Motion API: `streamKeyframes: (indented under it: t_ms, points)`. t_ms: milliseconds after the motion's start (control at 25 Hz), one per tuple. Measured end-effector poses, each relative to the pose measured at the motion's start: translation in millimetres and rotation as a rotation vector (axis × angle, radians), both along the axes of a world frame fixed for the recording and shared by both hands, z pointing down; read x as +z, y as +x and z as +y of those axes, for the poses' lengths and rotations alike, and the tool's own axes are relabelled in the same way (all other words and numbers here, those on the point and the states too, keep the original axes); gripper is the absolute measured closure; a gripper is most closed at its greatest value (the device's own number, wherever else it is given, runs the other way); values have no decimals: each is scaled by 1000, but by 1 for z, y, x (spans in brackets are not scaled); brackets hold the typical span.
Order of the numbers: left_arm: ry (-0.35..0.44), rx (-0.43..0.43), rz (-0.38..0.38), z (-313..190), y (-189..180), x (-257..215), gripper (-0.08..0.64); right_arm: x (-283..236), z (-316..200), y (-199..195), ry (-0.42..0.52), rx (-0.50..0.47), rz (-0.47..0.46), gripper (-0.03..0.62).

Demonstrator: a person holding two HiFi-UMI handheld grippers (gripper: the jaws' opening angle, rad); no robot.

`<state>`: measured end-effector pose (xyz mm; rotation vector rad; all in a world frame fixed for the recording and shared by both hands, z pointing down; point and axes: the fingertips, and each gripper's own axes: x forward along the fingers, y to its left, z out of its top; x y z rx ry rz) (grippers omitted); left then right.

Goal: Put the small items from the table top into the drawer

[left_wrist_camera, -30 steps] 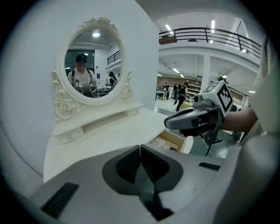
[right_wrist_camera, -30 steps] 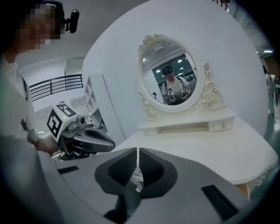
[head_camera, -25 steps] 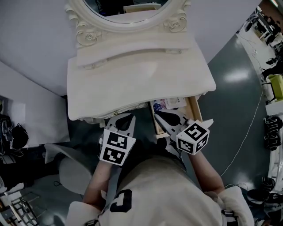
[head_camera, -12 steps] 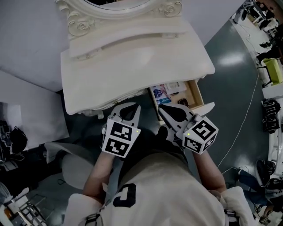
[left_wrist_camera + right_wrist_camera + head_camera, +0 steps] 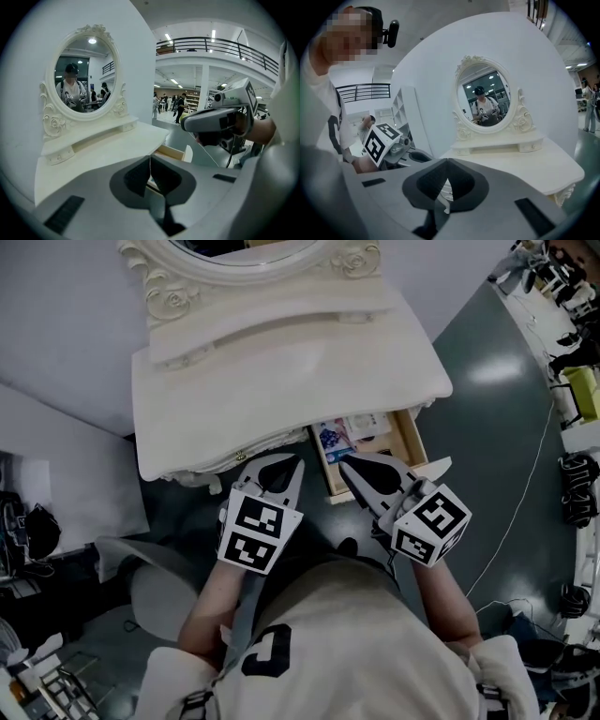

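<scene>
Both grippers have risen slightly since a second ago, and the right gripper (image 5: pixel 343 463) has just closed its fingers (image 5: pixel 497 206) the last bit, so they are pressed together on nothing. Beside it, the left gripper (image 5: pixel 298 461) also has its fingers (image 5: pixel 93 187) pressed together and empty. Small items (image 5: pixel 352 432) lie in the open drawer (image 5: pixel 412 442), just beyond the right fingertips, under the pale surface (image 5: pixel 281 381) ahead of both.
</scene>
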<state>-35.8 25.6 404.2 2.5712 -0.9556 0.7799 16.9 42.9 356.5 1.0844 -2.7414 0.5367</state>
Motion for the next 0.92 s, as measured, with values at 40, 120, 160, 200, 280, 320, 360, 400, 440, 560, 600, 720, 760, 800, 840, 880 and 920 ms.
streamKeyframes:
  t_ms: [40, 120, 160, 200, 280, 320, 360, 400, 440, 560, 600, 720, 760, 800, 840, 880, 920]
  points:
    - [7, 8, 4, 3, 9, -3, 503, -2, 2, 7, 6, 7, -1, 563]
    - [14, 20, 6, 12, 27, -7, 503, -4, 9, 22, 12, 15, -7, 563]
    - [15, 25, 4, 16, 37, -8, 503, -6, 14, 31, 14, 17, -12, 563]
    - [16, 30, 0, 21, 48, -10, 503, -8, 19, 40, 16, 17, -19, 563]
    - [22, 40, -9, 28, 67, -12, 503, -13, 29, 58, 27, 17, -36, 563]
    - [26, 47, -14, 31, 77, -14, 503, -15, 32, 67, 34, 21, -44, 563]
    - [31, 54, -20, 33, 86, -15, 503, -17, 36, 76, 41, 28, -51, 563]
    - [35, 61, -27, 36, 95, -17, 503, -20, 39, 85, 48, 34, -58, 563]
    - [39, 68, -32, 40, 105, -18, 503, -22, 44, 95, 53, 41, -64, 563]
    - [50, 80, -42, 54, 136, -21, 503, -25, 60, 125, 66, 51, -79, 563]
    - [54, 81, -44, 59, 147, -22, 503, -26, 66, 135, 71, 49, -84, 563]
    - [68, 78, -53, 72, 173, -24, 503, -28, 82, 163, 88, 51, -94, 563]
    - [70, 75, -56, 77, 180, -24, 503, -28, 86, 171, 93, 53, -94, 563]
    - [70, 72, -60, 82, 186, -24, 503, -28, 91, 179, 95, 54, -93, 563]
    - [67, 69, -63, 87, 193, -24, 503, -27, 96, 187, 96, 55, -93, 563]
    - [64, 67, -65, 93, 199, -23, 502, -27, 101, 195, 96, 56, -93, 563]
    - [60, 65, -67, 99, 206, -22, 503, -26, 106, 203, 96, 56, -94, 563]
